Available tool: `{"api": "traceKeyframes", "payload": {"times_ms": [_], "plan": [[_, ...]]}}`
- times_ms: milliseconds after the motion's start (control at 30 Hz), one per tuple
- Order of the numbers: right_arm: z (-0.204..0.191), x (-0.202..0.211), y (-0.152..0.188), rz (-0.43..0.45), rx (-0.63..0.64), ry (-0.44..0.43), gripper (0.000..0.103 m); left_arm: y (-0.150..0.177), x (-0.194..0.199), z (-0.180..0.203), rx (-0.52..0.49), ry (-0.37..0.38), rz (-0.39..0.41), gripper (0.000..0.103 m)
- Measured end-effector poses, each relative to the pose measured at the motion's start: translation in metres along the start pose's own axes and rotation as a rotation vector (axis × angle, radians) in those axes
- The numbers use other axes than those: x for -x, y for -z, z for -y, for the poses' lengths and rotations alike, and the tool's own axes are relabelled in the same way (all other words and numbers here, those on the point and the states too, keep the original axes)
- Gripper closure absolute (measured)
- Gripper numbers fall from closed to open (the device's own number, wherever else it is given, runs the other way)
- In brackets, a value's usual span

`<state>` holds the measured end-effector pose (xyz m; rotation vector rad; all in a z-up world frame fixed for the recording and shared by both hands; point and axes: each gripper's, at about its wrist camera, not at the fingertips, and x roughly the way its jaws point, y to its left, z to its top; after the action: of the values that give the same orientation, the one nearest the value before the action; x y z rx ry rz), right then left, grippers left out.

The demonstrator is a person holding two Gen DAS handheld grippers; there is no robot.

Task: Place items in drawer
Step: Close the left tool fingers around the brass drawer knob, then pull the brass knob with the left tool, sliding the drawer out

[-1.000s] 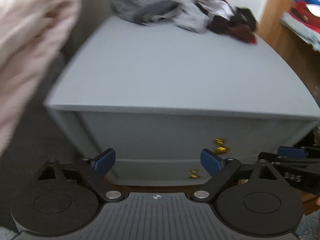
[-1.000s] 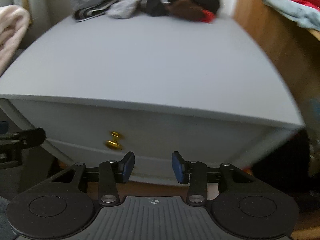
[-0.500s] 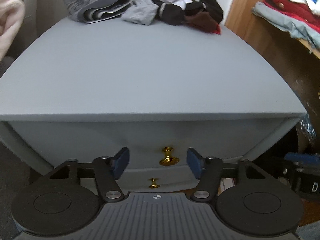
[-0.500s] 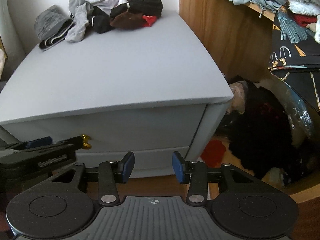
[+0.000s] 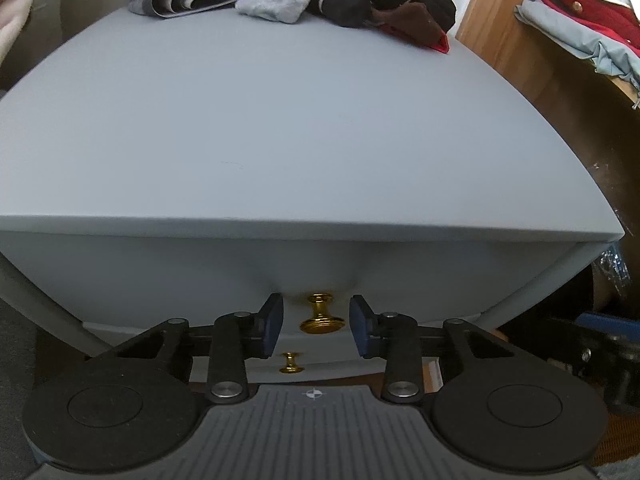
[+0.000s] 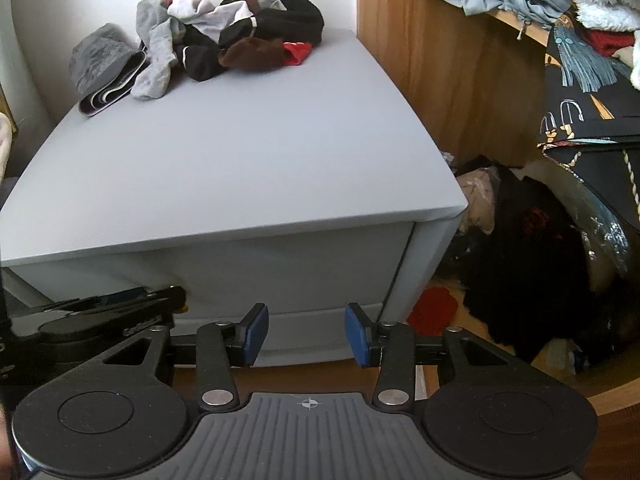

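Since half a second ago I've pushed my left gripper (image 5: 316, 330) in, pads now narrowly flanking the top drawer's knob (image 5: 321, 317) at lower centre without touching, while my right gripper (image 6: 306, 334) hangs open and empty; clothes (image 6: 208, 52) sit upper left on the dresser (image 6: 224, 148).

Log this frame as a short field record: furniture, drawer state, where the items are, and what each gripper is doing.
furniture: grey dresser
drawers: both visible fronts shut
top knob: brass, between the open fingers of the left gripper, not yet clamped
lower knob: brass, untouched
items: pile of socks and clothes at the back of the dresser top, none in a drawer
right gripper: open, empty, off the dresser's right front corner
surroundings: wooden shelf unit to the right, clothes heaped on the floor
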<state>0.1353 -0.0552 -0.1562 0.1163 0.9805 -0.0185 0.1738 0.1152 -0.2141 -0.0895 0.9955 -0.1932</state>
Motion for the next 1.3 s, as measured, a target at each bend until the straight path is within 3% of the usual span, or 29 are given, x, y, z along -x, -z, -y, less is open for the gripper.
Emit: {"api": "traceKeyframes", "payload": {"times_ms": [133,267,1000,1300], "plan": [[0.004,0.000,0.000,-0.005,-0.018,0.006,0.063,0.001,-0.005,0.003,-0.003,0.001,-0.015,0.065],[0.007,0.000,0.000,-0.006,-0.028,0.004,0.063,0.003,-0.007,0.002,-0.001,-0.019,-0.014,0.075],[0.008,0.004,-0.002,0.010,-0.048,0.001,0.063,0.007,-0.004,0.005,-0.041,-0.014,-0.029,0.076],[0.013,0.021,-0.002,0.082,-0.064,0.004,0.060,0.012,0.000,0.004,-0.069,0.005,-0.040,0.076]]}}
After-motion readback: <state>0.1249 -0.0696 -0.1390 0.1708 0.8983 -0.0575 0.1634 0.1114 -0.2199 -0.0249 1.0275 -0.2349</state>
